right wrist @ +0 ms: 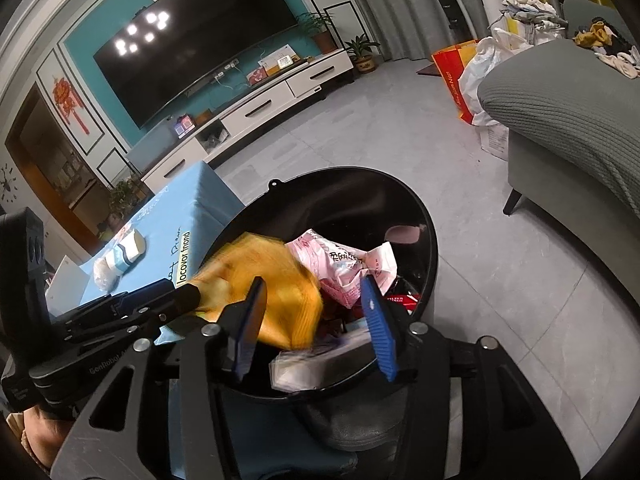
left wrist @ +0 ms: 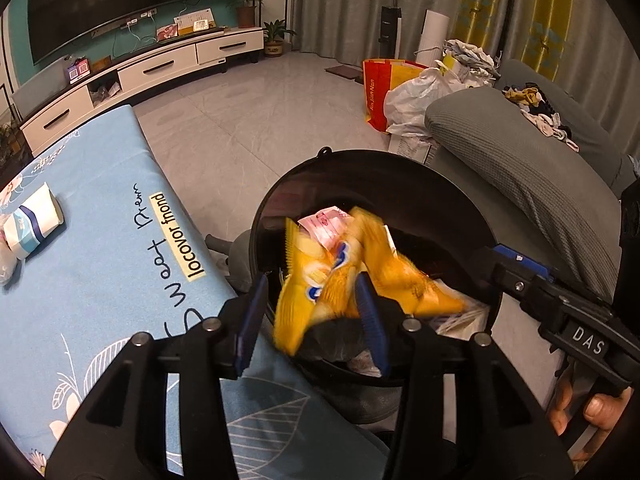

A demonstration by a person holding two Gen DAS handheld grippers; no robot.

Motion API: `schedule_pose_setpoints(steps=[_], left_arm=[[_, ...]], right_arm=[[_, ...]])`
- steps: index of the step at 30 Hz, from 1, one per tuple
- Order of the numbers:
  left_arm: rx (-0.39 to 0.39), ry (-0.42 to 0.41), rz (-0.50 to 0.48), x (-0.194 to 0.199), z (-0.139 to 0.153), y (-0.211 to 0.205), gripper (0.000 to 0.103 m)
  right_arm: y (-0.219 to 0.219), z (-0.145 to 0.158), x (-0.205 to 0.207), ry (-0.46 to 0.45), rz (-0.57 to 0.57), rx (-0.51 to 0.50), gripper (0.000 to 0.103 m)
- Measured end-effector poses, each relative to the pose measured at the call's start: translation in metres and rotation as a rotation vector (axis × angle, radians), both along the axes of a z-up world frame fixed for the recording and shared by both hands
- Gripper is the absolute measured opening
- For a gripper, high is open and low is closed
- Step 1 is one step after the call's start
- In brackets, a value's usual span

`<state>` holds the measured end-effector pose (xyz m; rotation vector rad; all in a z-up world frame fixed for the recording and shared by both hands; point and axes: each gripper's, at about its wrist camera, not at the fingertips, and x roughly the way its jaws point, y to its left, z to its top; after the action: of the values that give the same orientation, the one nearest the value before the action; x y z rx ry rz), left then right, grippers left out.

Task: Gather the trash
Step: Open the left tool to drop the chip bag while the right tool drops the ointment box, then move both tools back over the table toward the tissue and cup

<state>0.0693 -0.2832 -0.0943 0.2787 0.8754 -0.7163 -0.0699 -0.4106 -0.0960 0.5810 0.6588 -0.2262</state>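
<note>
A yellow snack bag (left wrist: 336, 276) is blurred with motion between my left gripper's (left wrist: 314, 312) open fingers, over the black trash bin (left wrist: 448, 200); I cannot tell whether a pad still touches it. It also shows in the right wrist view (right wrist: 272, 280), off the left gripper's tip. The bin (right wrist: 424, 224) holds a pink-and-white wrapper (right wrist: 344, 264) and other trash. My right gripper (right wrist: 314, 312) is open and empty above the bin's near rim; it appears in the left wrist view (left wrist: 516, 260) at the bin's right edge.
A table with a light blue cloth (left wrist: 100, 240) stands left of the bin, with a tissue pack (left wrist: 34, 220) on it. A grey sofa (left wrist: 520, 160) is on the right, bags (left wrist: 404, 96) behind it, a TV cabinet (left wrist: 160, 68) at the back.
</note>
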Motion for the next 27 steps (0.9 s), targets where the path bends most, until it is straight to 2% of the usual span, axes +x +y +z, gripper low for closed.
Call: schedule_pose_setpoints(steps=[9, 12, 18, 23, 27], left_arm=[[-0.019, -0.006, 0.023, -0.001, 0.007, 0.011, 0.066], [-0.026, -0.019, 0.030, -0.005, 0.011, 0.016, 0.080], [-0.045, -0.034, 0.057, -0.011, 0.022, 0.037, 0.097], [-0.034, -0.074, 0.117, -0.016, 0.035, 0.063, 0.100], [-0.030, -0.078, 0.173, -0.019, 0.039, 0.089, 0.100]], right_arm=[[0.001, 0.006, -0.005, -0.008, -0.012, -0.005, 0.051], [0.004, 0.010, -0.008, -0.014, -0.013, -0.011, 0.057], [0.018, 0.021, -0.012, -0.023, -0.006, -0.023, 0.071], [0.035, 0.033, -0.013, -0.022, 0.019, -0.053, 0.091], [0.049, 0.044, -0.013, -0.023, 0.038, -0.081, 0.096]])
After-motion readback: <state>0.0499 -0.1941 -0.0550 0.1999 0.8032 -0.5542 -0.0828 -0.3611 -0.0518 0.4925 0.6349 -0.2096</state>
